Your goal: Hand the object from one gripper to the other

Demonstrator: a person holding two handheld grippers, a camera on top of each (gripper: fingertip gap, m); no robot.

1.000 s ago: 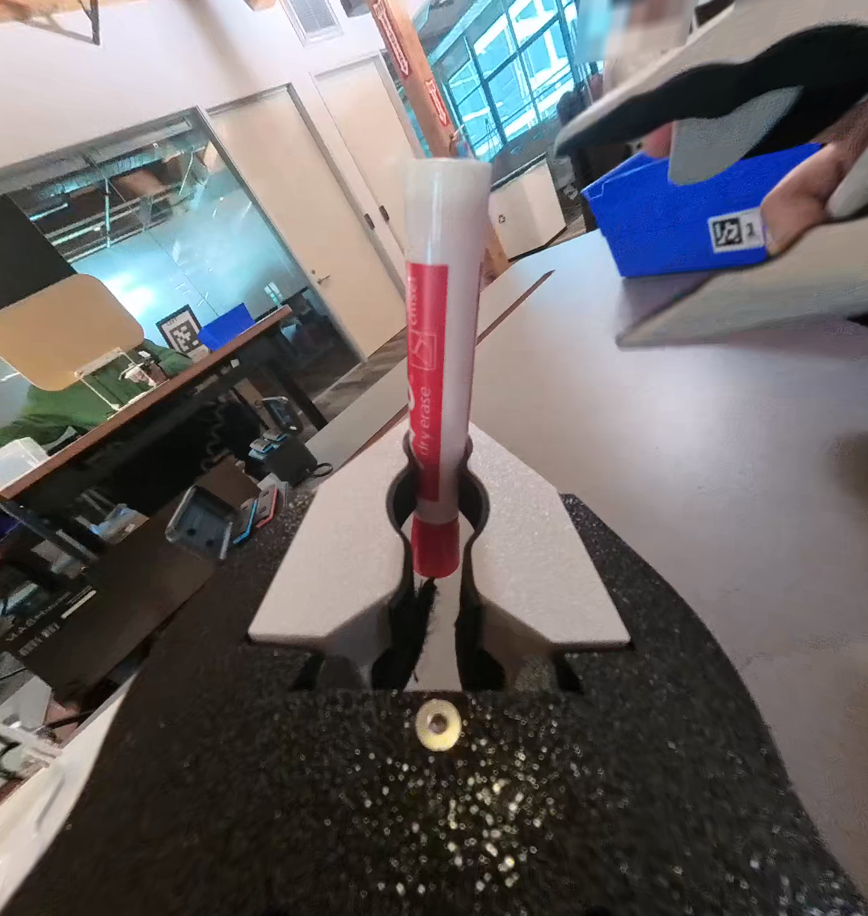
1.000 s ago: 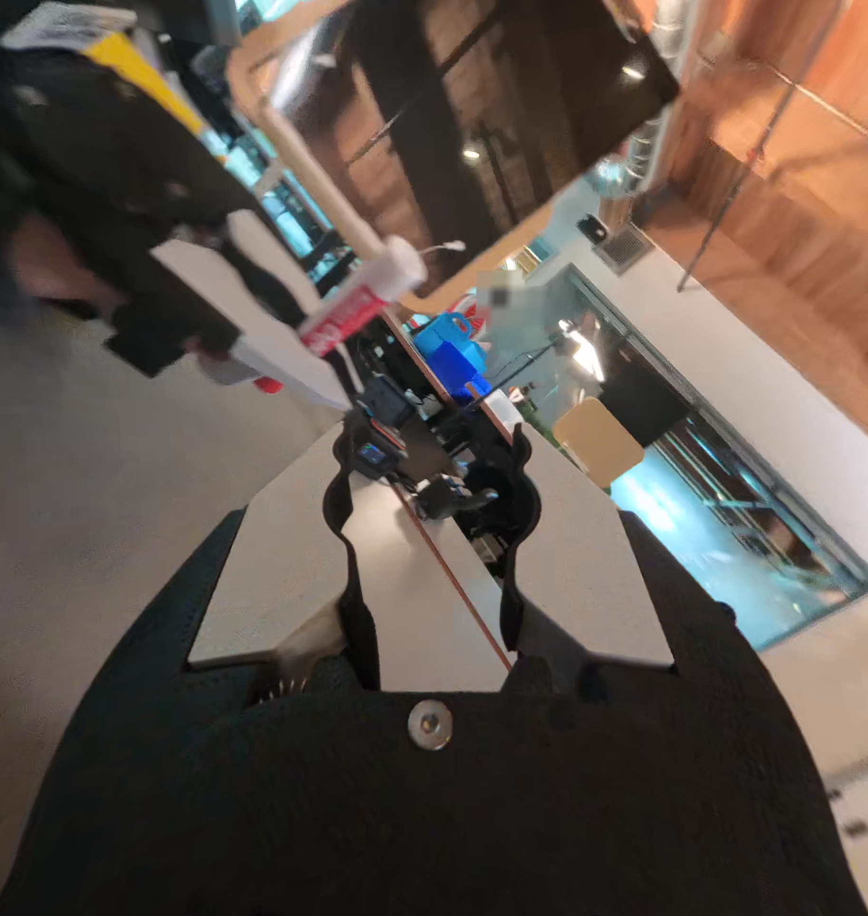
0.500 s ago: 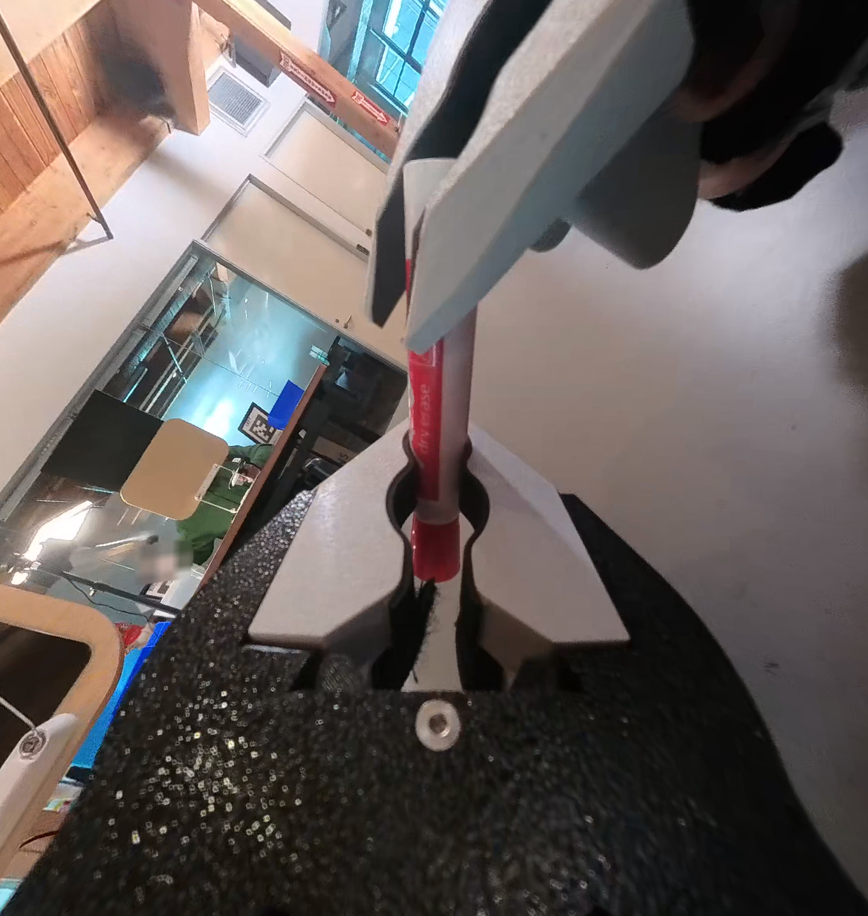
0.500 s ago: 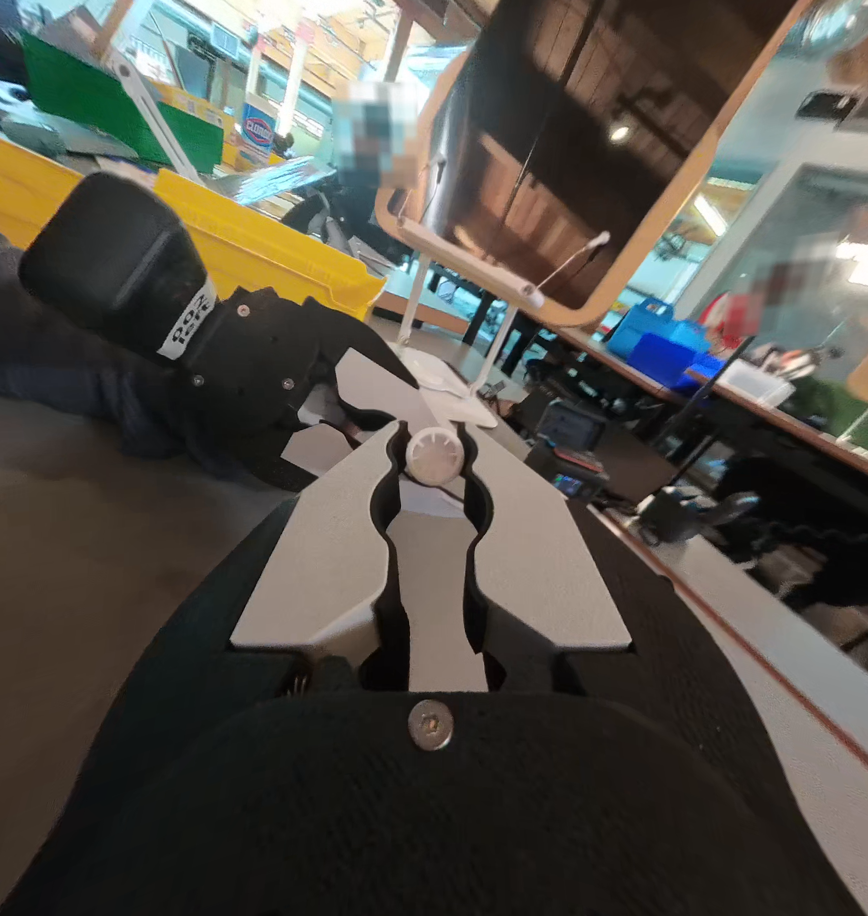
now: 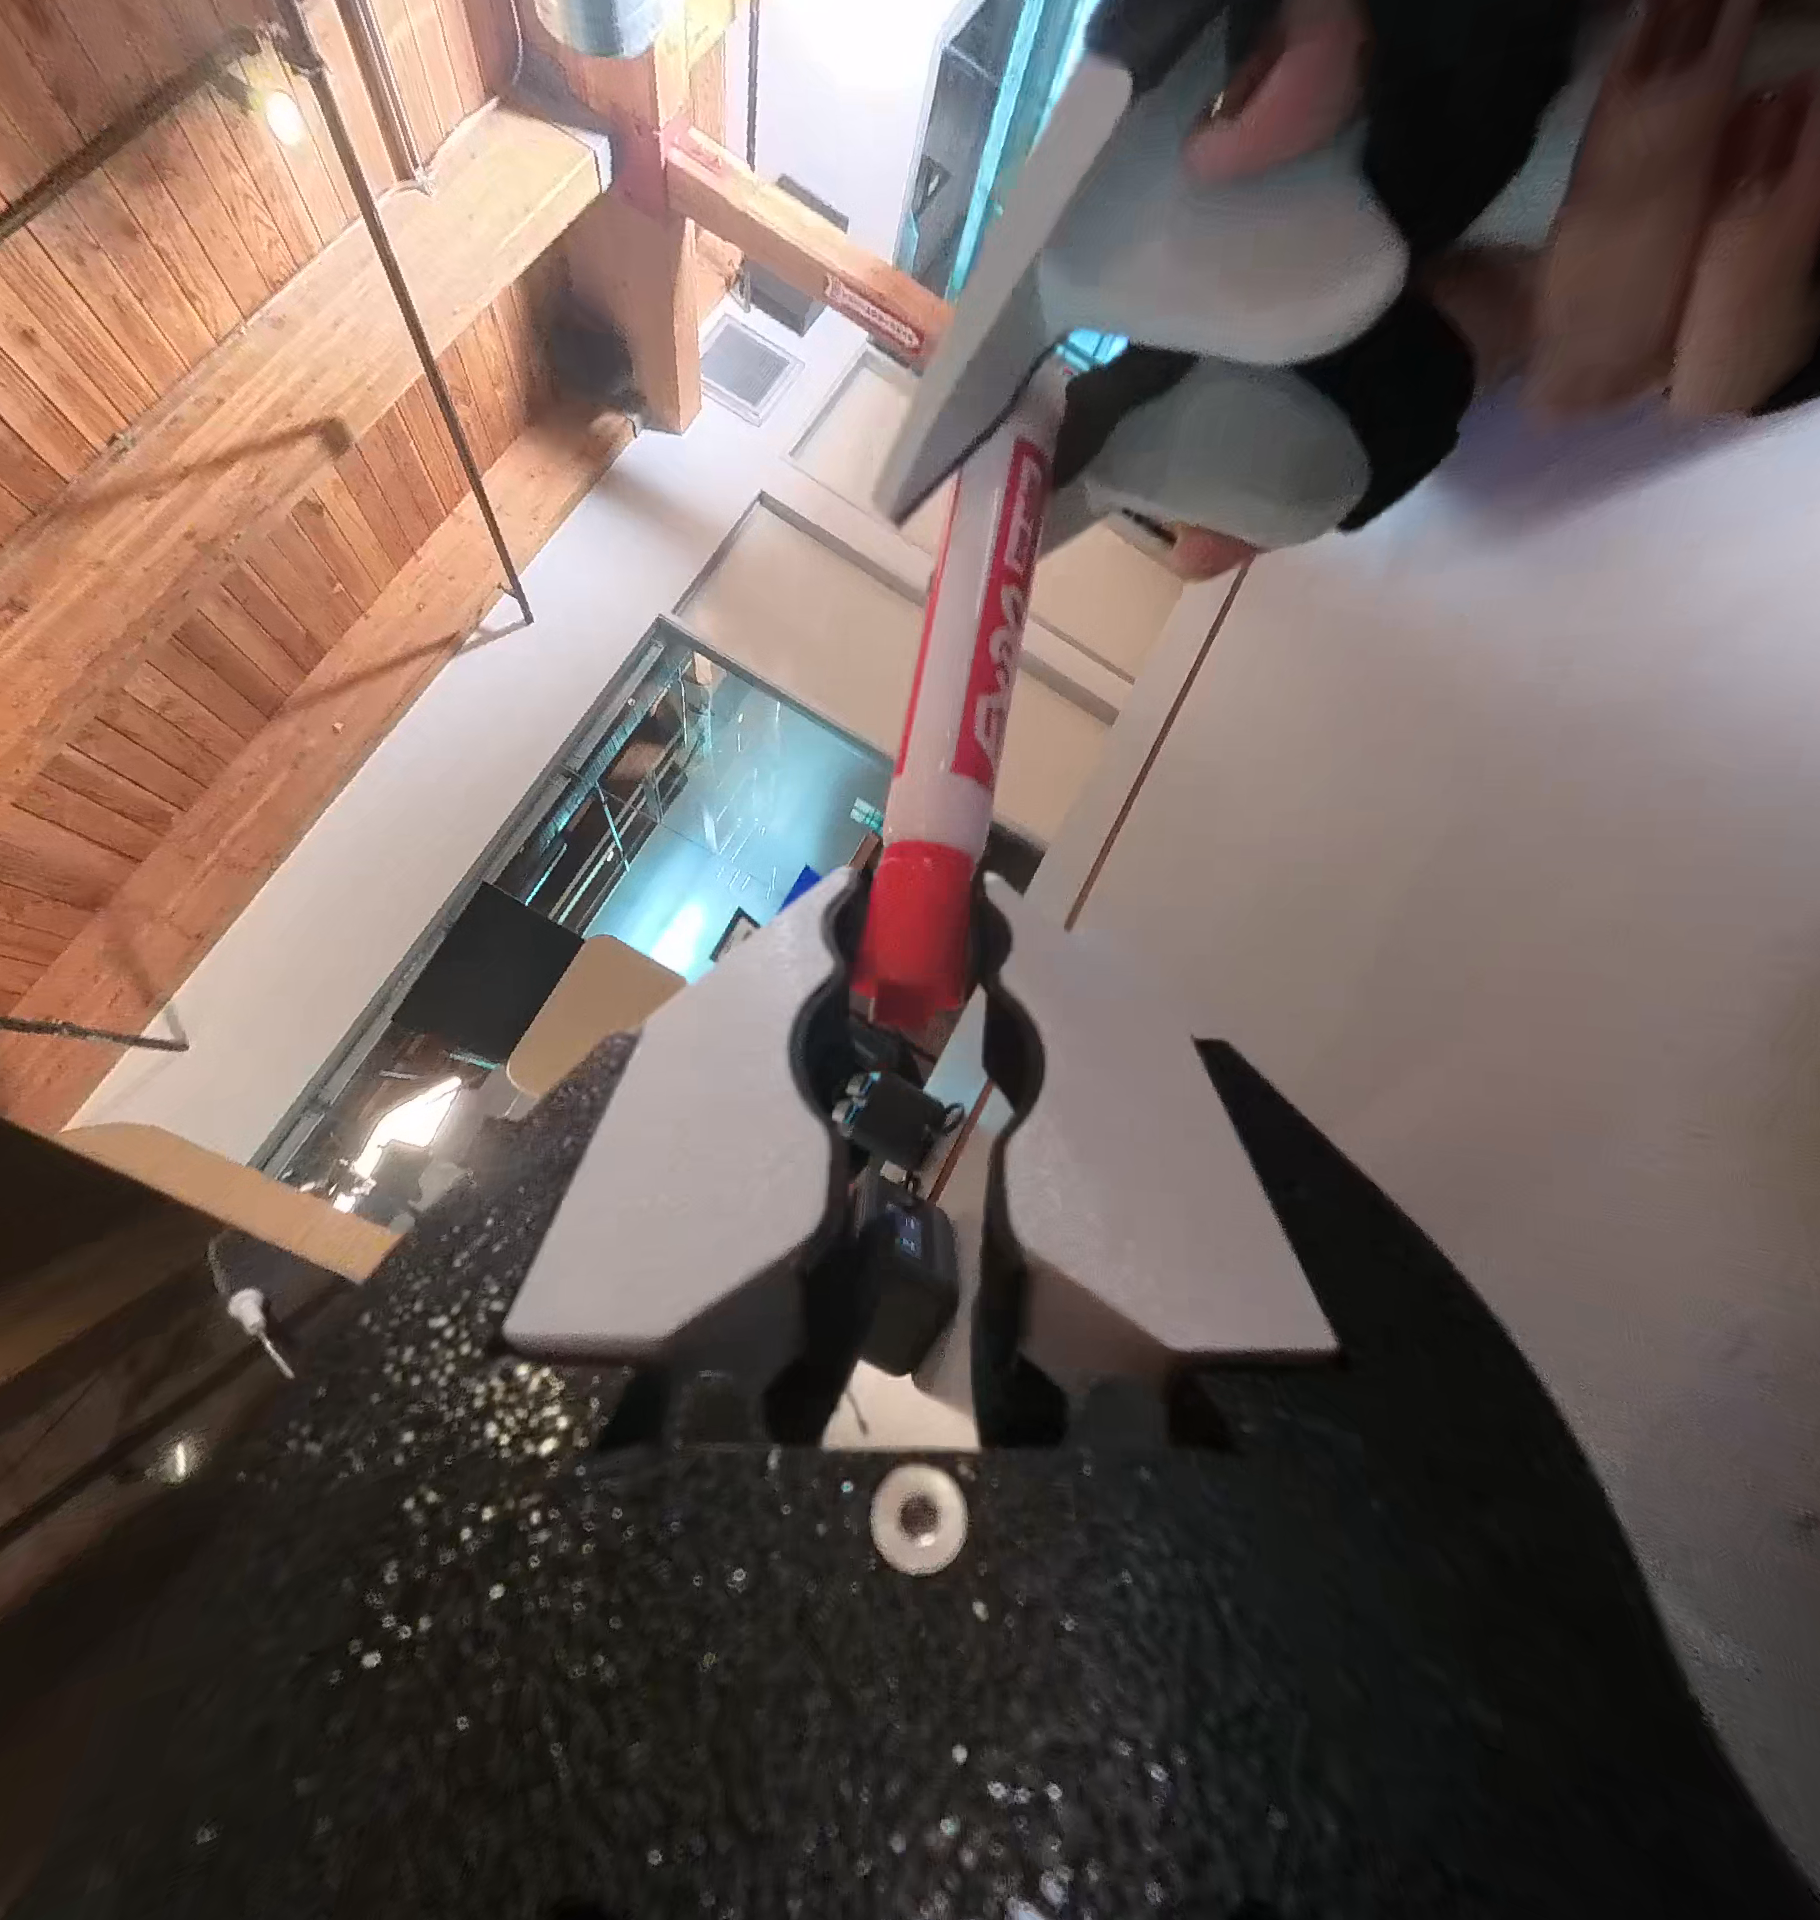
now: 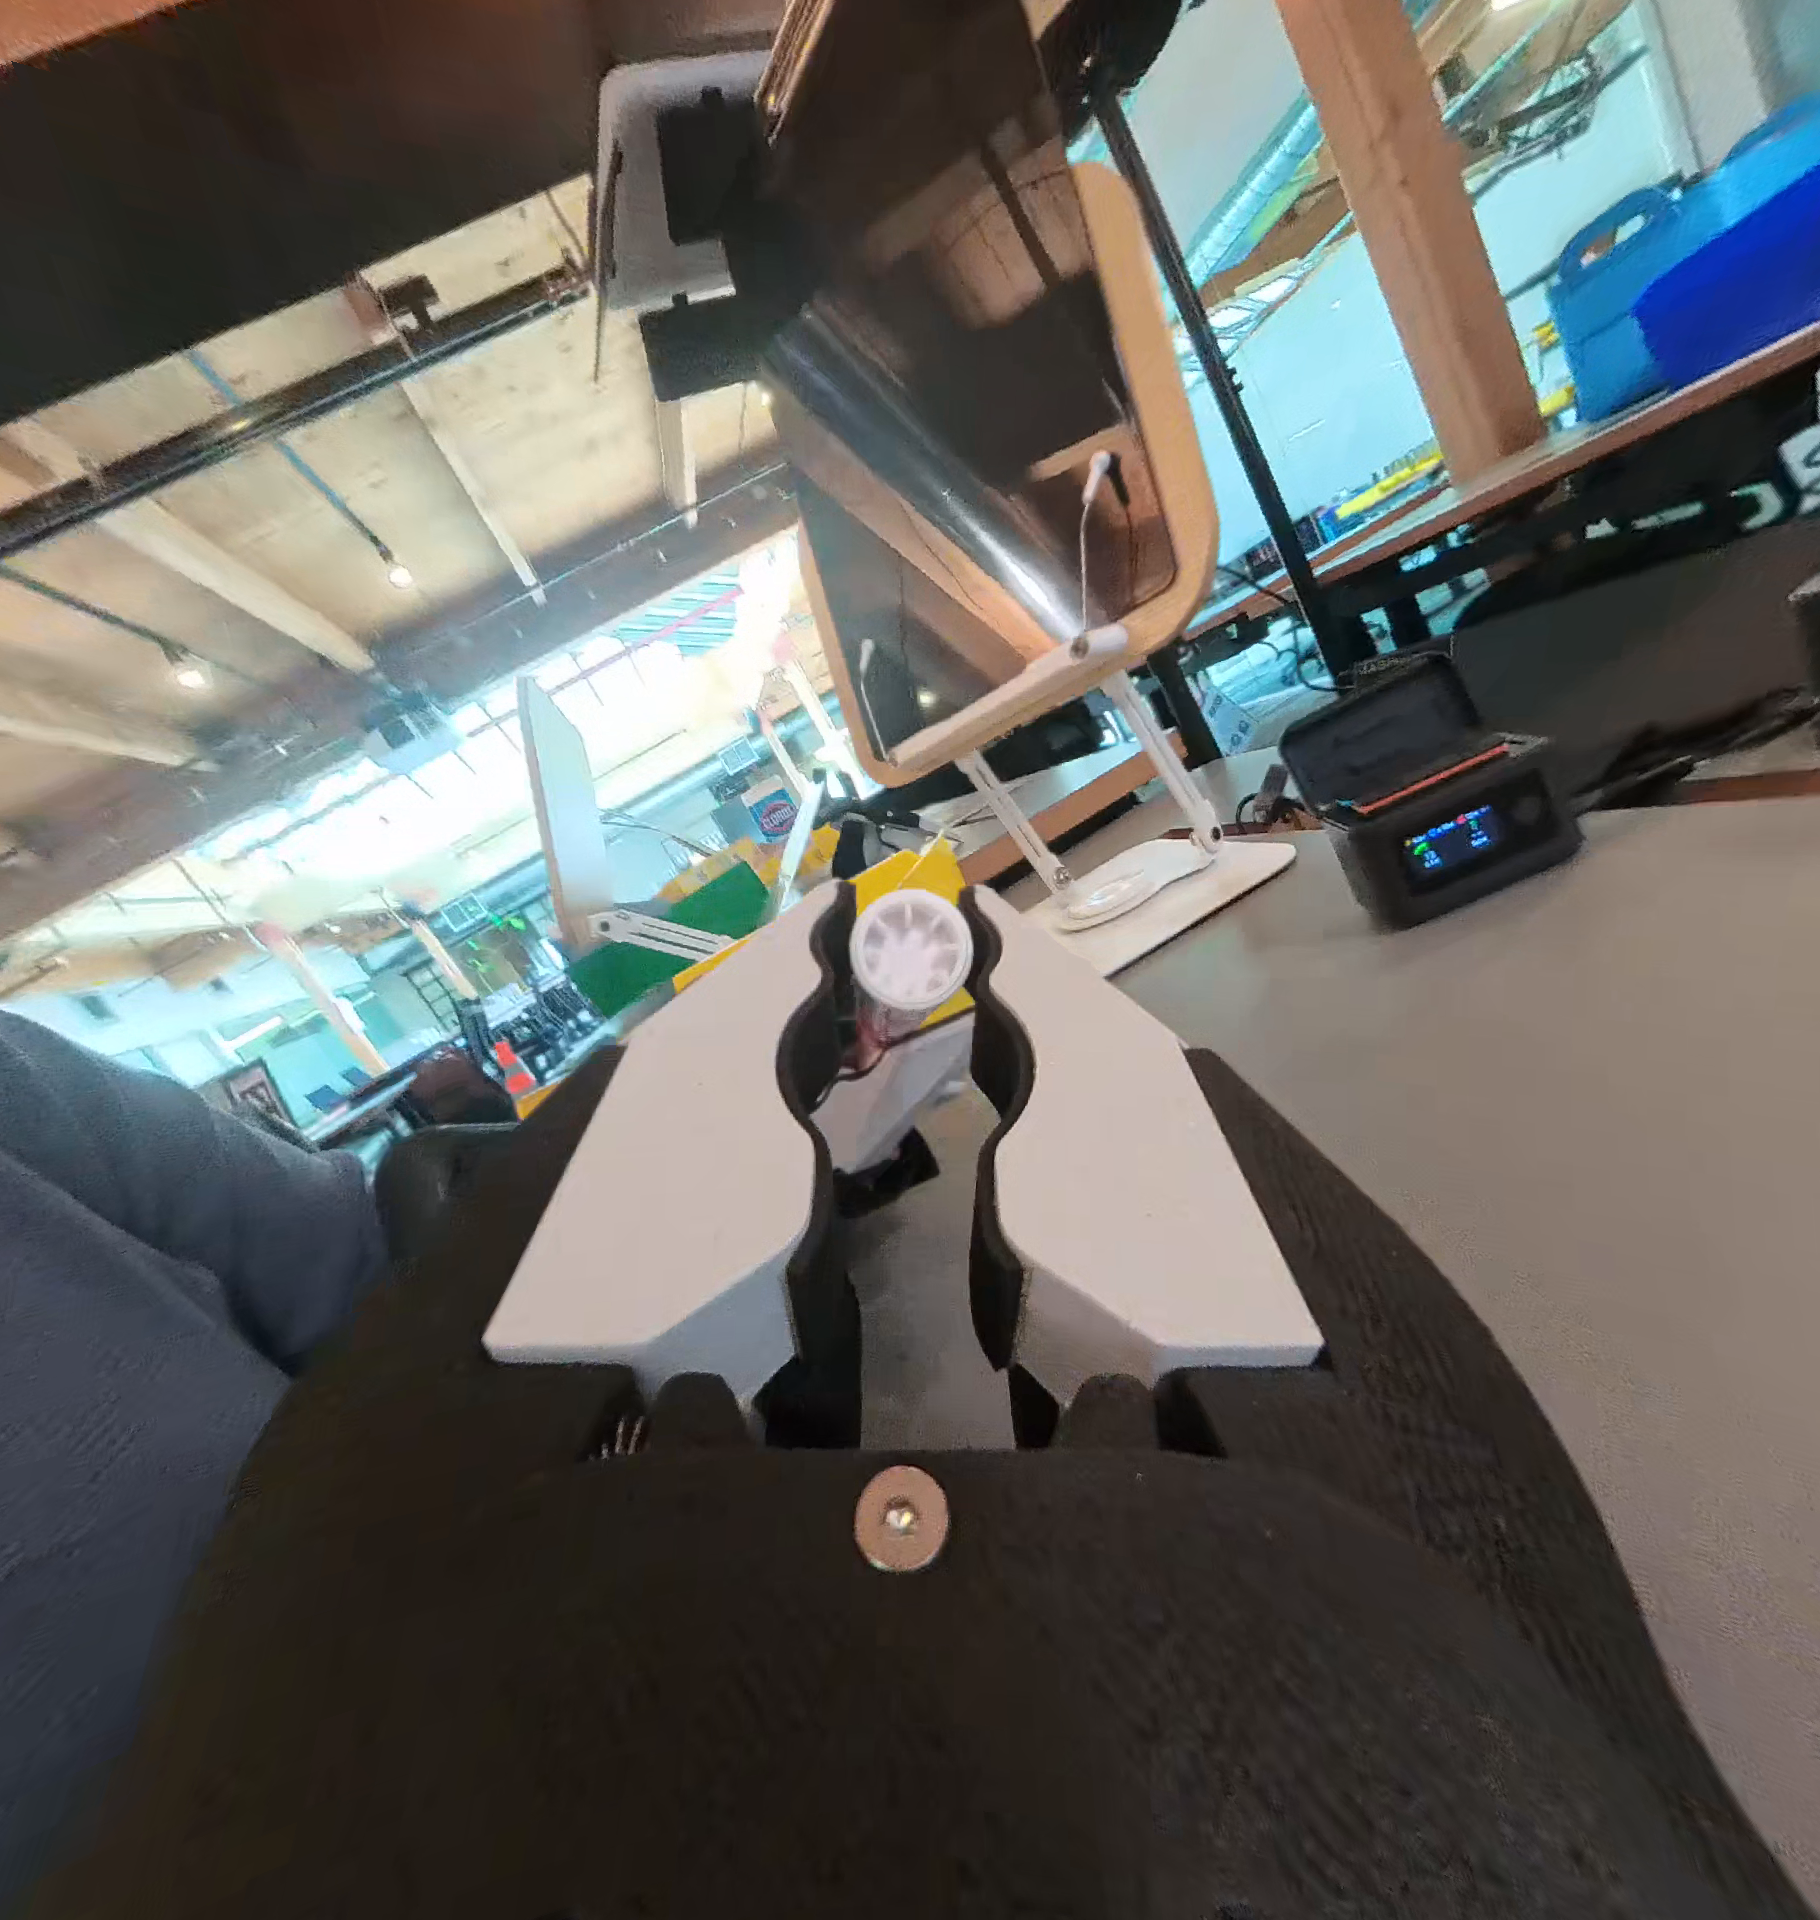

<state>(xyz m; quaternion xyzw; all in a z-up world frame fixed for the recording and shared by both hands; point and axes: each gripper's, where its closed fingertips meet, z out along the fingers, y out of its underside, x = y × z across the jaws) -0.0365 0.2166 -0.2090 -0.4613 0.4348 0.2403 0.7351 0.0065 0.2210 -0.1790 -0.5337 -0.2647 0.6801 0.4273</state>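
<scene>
**Marker between my two grippers**

My right gripper (image 6: 908, 940) is clenched on the white back end of the marker (image 5: 963, 665). In the right wrist view I see this round white end (image 6: 910, 948) pressed between the two white fingers near their tips, and it touches the black pads on both sides.

My left gripper (image 5: 911, 925) has its jaws released. In the left wrist view the red cap (image 5: 911, 925) of the marker stands in the gap between the finger tips, but there is space at its left side, and behind it I can see through the gap to a small black device (image 5: 906, 1288) lower down. I cannot tell if the cap touches the right finger.

The marker is in the air above the grey table (image 5: 1508, 831), and it runs from my left finger tips up to the right gripper (image 5: 999, 416), which shows at the top of the left wrist view with a hand (image 5: 1654, 208) around it.

In the right wrist view a black box with a small lit screen (image 6: 1446, 831) stands on the table (image 6: 1508, 1143), next to a white stand (image 6: 1166, 883).
</scene>
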